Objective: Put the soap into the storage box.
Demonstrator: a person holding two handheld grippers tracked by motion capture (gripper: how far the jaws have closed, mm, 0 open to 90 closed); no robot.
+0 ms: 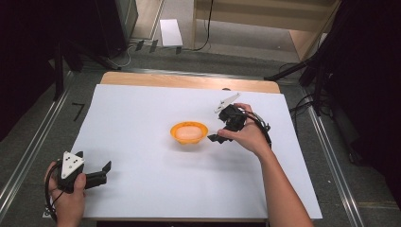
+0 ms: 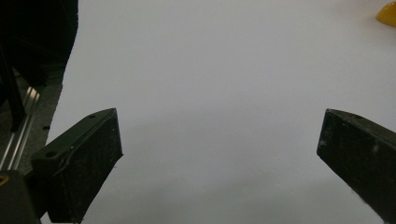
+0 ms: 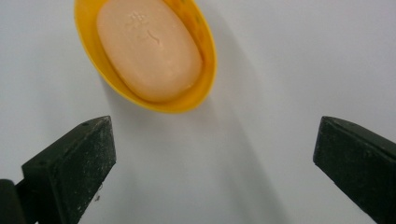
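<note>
- The bench [image 1: 142,189], under its white sheet, lies below both of my tools; nothing else stands on it near them.
- My right hand-held gripper [image 1: 213,137] sits just beside the yellow soap dish [image 1: 189,132], on the dish's right as the high view shows it. Its jaws stand wide apart with nothing between them, only bare sheet.
- My left hand-held gripper [image 1: 101,172] rests well apart from the dish, near the bench's front corner. Its jaws are apart too and empty; the dish is only a yellow sliver at the far edge of its own view.
- The dish lies ahead of the right jaws and a little toward the left one in the right gripper view, flat on the sheet.
- The peach soap bar [image 3: 149,49] lies inside the dish, lengthwise, filling most of it.
- As I judge it, the step in hand is a grasp on the soap or dish. To do it well I would first centre the jaws on the bar, straddle its narrow width, come down squarely, and close slowly, since soap may slip and the light dish may slide.
</note>
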